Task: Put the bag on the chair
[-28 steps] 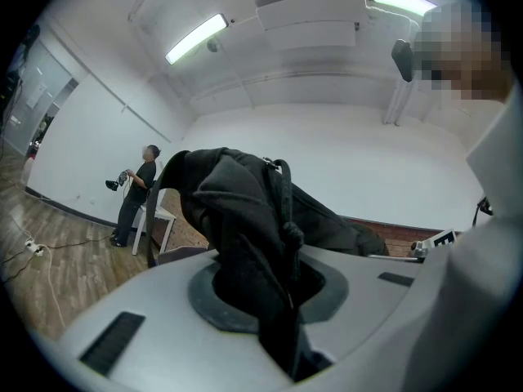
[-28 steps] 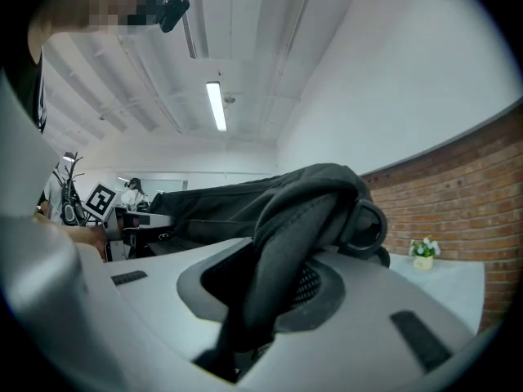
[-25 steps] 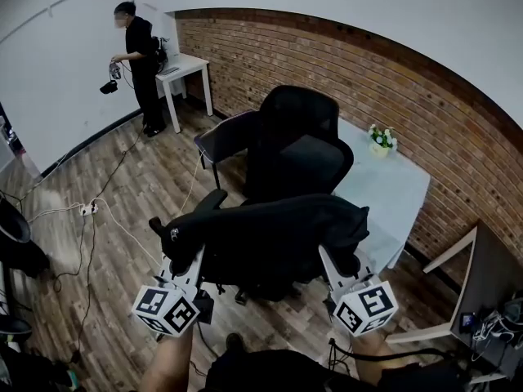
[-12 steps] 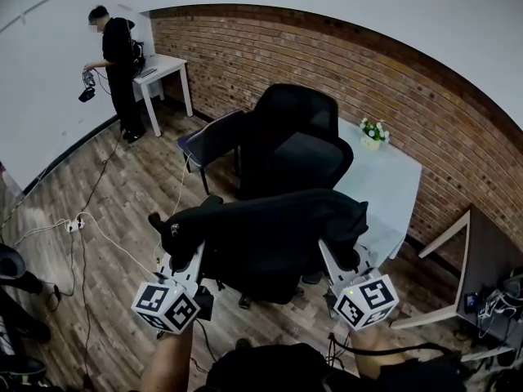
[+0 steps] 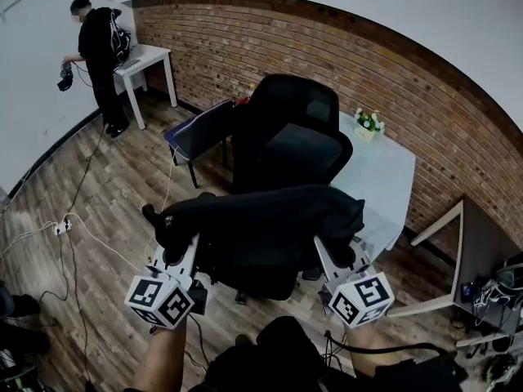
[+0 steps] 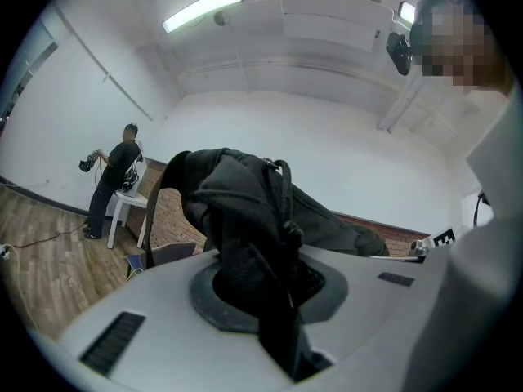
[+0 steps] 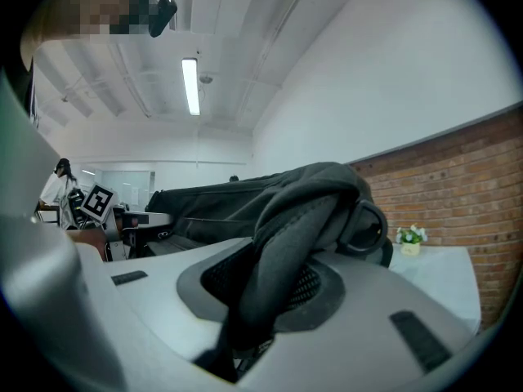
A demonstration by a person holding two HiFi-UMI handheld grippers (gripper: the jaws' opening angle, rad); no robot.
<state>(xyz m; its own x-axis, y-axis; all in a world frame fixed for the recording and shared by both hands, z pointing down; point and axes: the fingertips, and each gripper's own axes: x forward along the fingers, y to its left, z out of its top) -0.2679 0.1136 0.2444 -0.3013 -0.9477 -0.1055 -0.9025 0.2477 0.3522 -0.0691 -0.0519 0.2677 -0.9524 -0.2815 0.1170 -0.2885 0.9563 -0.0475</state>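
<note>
You held the black backpack (image 5: 261, 227) level, long axis running from left gripper (image 5: 181, 256) to right gripper (image 5: 327, 256), before the office chair (image 5: 286, 137). Only the gripper views showed both jaws pinching its fabric.

the bag (image 5: 265, 227) hides the seat of the chair (image 5: 292, 133).

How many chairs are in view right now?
2. A black office chair directly behind the bag, and a smaller dark chair to its left. More may be hidden behind the bag.
</note>
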